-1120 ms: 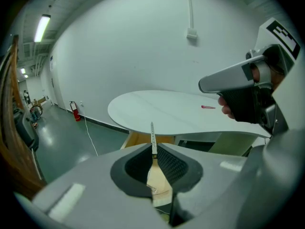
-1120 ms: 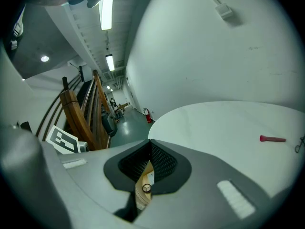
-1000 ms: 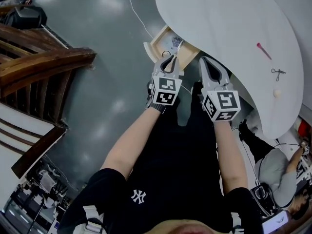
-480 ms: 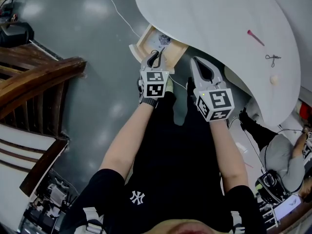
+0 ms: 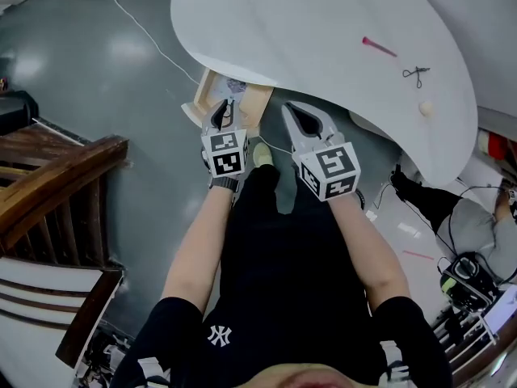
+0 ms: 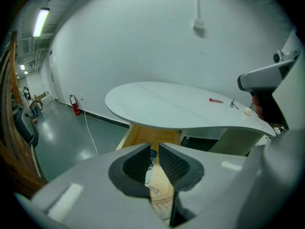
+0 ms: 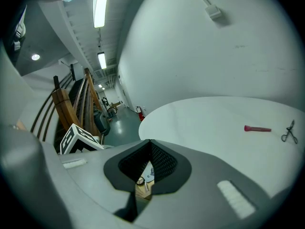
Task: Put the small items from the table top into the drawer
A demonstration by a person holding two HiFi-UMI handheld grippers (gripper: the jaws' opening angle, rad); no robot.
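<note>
Scissors (image 5: 415, 73) and pink stick (image 5: 379, 47) lie toward the table's (image 5: 323, 23) right edge, nearer the pressed-together right gripper (image 5: 289, 107); left gripper (image 5: 226, 103) is slightly spread, empty.

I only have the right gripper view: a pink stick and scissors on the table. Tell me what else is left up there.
Observer: A small cream round thing lies close to the scissors, nearer the table's edge.
Operator: Report the drawer.
Observer: The wooden drawer stands pulled out under the tabletop, with small items inside.
</note>
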